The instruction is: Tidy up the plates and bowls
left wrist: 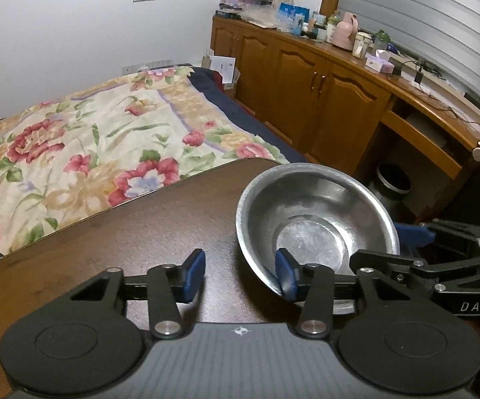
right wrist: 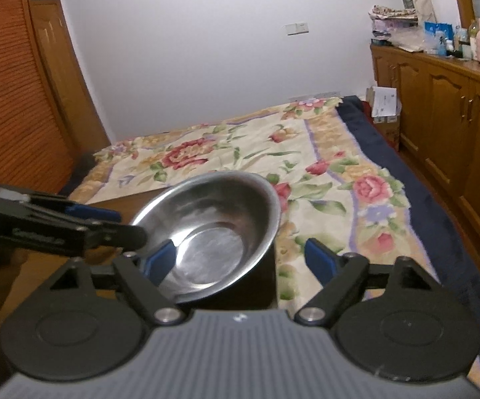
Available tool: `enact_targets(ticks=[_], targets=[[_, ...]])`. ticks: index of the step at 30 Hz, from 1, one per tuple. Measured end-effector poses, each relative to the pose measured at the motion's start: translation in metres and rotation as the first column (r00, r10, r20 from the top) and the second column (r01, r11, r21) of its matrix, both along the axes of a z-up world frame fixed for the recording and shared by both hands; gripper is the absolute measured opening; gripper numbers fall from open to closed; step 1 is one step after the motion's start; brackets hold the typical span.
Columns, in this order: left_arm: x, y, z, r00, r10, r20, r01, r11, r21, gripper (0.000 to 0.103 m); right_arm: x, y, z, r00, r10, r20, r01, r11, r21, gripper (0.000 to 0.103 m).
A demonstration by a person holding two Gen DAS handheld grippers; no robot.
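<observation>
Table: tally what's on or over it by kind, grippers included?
Steel bowl: 1
Plates: 0 in view
Grippers: 2, left gripper and right gripper, each straddling the bowl's rim, neither clamped
Total: 3

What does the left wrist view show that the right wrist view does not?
Only the left wrist view shows the round bin on the floor and the open drawer under the wooden counter. Only the right wrist view shows the slatted wooden door. Both share the steel bowl on the dark table, the flowered bedspread, and both claws at the bowl: left claw, right claw.
</observation>
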State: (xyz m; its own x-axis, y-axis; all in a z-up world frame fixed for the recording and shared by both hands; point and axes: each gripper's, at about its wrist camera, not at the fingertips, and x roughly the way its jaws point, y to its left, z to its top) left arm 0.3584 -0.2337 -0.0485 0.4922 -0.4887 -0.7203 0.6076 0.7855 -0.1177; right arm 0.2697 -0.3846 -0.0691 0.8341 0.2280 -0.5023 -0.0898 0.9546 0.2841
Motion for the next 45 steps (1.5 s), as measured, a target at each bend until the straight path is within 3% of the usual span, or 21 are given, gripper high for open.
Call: enact_targets(ticks=[8,12,18,27,31,45], targets=[[-0.013,-0.002,0.006,1.000,-0.023,0.002,0.023,1.000,-0.004,0.030,-0.005,-0.002,-0.004,0.999,0.023,-0.024,-0.021,0.997,0.080,0.056],[-0.016,-0.001,0.009,1.000,-0.019,0.007,0.019,1.000,0.000,0.029,-0.006,-0.001,-0.004,0.999,0.033,-0.022,-0.031,0.996,0.080,0.036],[-0.020,0.009,0.017,1.000,-0.011,0.015,0.011,1.000,-0.014,0.025,-0.007,-0.003,-0.006,0.999,0.025,-0.032,-0.022,0.996,0.085,0.026],[-0.038,0.025,0.041,0.998,0.002,0.062,0.000,0.999,-0.041,0.025,-0.014,0.005,0.009,0.999,0.039,0.000,-0.039,0.995,0.092,0.026],[-0.048,0.034,0.049,0.997,0.003,0.080,0.002,0.998,-0.056,0.025,-0.024,0.016,0.020,0.997,0.060,0.047,-0.060,0.998,0.012,0.026],[-0.084,0.061,0.071,0.991,0.007,0.135,0.004,0.996,-0.085,0.025,-0.047,0.035,0.040,0.994,0.081,0.078,-0.078,0.996,-0.039,0.026]])
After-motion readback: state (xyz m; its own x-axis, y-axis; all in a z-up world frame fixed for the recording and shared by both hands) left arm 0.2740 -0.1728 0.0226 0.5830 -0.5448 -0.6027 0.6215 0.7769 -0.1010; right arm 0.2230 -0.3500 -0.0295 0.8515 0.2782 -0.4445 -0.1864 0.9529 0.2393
